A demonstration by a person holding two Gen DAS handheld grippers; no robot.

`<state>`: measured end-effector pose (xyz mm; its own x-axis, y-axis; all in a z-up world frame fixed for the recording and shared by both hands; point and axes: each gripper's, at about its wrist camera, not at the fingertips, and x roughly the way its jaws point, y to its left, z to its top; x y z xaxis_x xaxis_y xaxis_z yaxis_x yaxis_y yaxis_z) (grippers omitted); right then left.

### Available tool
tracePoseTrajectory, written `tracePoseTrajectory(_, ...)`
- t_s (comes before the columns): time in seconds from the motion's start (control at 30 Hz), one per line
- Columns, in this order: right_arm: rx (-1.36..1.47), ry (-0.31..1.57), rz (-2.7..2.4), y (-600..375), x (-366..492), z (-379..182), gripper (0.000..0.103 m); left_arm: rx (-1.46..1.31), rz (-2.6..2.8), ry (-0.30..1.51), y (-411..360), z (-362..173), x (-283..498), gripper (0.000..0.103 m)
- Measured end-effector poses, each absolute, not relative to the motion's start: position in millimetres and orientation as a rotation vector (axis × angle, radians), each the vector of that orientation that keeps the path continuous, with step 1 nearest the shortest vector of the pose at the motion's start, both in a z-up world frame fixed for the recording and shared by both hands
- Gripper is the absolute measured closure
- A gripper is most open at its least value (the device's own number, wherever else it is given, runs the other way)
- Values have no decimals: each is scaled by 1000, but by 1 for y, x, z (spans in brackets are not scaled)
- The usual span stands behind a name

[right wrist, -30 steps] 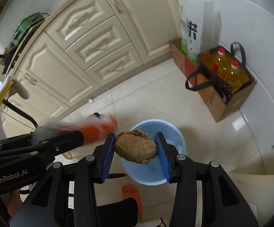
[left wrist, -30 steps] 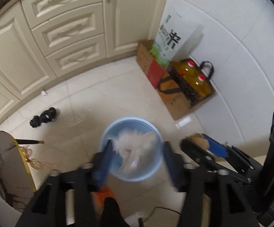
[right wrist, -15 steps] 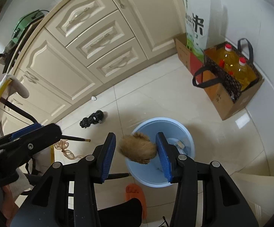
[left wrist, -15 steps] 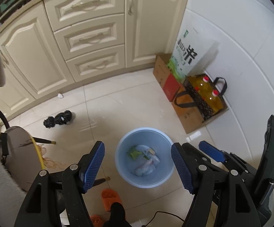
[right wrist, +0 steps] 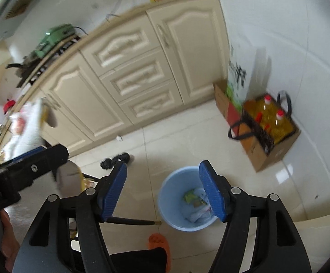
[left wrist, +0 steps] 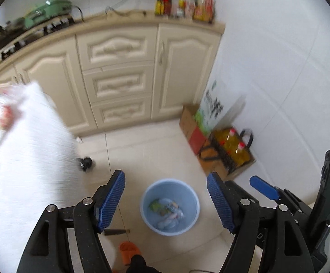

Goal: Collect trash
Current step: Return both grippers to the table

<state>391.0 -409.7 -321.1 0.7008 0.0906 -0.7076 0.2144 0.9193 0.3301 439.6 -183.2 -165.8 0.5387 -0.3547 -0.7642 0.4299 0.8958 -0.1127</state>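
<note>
Above round blue plastic bin (left wrist: 170, 207) | ribbed pads (left wrist: 110, 201) apart | crumpled wrappers (left wrist: 168, 213) inside

Both wrist cameras sit high above the pale tiled floor (left wrist: 155, 150), tilted down along their grippers. The left view has the round light-blue plastic bin (left wrist: 150, 221) at 6 o'clock; the right view has it (right wrist: 167, 213) at 5 o'clock. Both share the cream panelled cabinets (left wrist: 119, 84) at 12 o'clock and, at 3 o'clock, the brown cardboard box of oil bottles (right wrist: 276, 150).
</note>
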Motion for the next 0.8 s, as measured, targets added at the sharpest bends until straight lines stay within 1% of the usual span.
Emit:
tracePoseTrajectory(0.13, 351, 743, 0, -370, 388, -280, 34, 58, -432, 785, -126, -121, 412, 25)
tracePoseTrajectory(0.17, 330, 732, 24, -356, 390, -269, 34, 57, -419, 760, -109, -112, 406, 22)
tracePoseTrajectory(0.23, 301, 715, 69, -330, 394, -256, 28, 69, -358, 710, -76, -100, 395, 19)
tracePoseTrajectory(0.27, 283, 708, 97, -313, 398, -249, 21, 75, -309, 686, -55, -95, 389, 19)
tracePoseTrajectory(0.3, 267, 702, 121, -298, 400, -243, 19, 78, -267, 669, -39, -93, 388, 18)
tracePoseTrajectory(0.37, 238, 696, 171, -269, 409, -235, 19, 74, -173, 643, 1, -91, 388, 16)
tracePoseTrajectory(0.53, 156, 702, 291, -193, 439, -225, 19, 70, 59, 657, 92, -109, 406, 16)
tracePoseTrajectory(0.63, 124, 726, 344, -155, 458, -230, 19, 42, 175, 729, 145, -132, 423, 16)
tracePoseTrajectory(0.8, 54, 781, 376, -105, 494, -247, 19, 16, 269, 848, 196, -166, 444, 18)
